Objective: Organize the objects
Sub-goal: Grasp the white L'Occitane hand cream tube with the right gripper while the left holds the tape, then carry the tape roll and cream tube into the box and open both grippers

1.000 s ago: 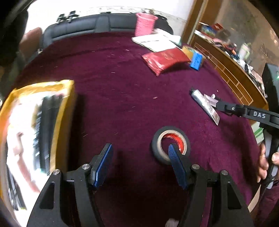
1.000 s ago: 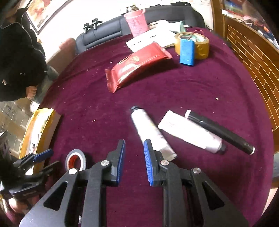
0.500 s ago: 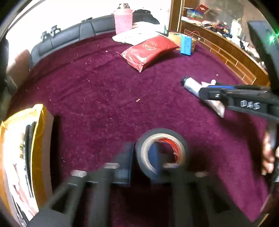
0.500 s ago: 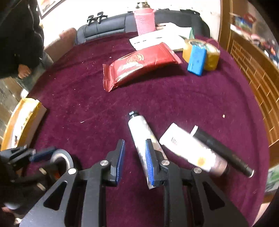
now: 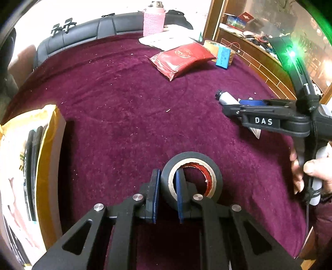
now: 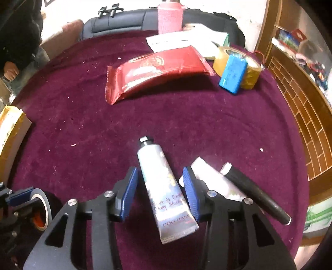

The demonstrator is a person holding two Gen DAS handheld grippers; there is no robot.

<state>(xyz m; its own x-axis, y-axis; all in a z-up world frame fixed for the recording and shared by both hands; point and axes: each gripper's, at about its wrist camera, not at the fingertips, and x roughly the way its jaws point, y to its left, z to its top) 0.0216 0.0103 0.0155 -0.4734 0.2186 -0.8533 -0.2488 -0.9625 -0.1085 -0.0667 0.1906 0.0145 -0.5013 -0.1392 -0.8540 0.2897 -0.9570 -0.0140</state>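
My left gripper (image 5: 167, 187) is shut on the wall of a black tape roll (image 5: 195, 161), one finger outside, one inside the hole; the roll also shows at the lower left of the right wrist view (image 6: 41, 205). My right gripper (image 6: 159, 191) is open, its fingers on either side of a pale hand cream tube (image 6: 164, 187) lying on the maroon cloth (image 6: 186, 116). A white tube (image 6: 211, 176) and a black marker (image 6: 255, 197) lie just right of it. The right gripper (image 5: 240, 103) shows over the tube (image 5: 226, 97) in the left wrist view.
A red packet (image 6: 155, 68), a blue battery pack (image 6: 233, 74) on a roll of brown tape (image 6: 251, 76), white papers (image 6: 180, 40) and a pink cup (image 6: 169, 17) lie at the far side. A yellow box (image 5: 27, 162) stands at the left edge. Wooden shelving (image 6: 300, 99) runs along the right.
My left gripper moved forward and shut on the wall of the black tape roll. My right gripper moved forward and opened wider around the hand cream tube.
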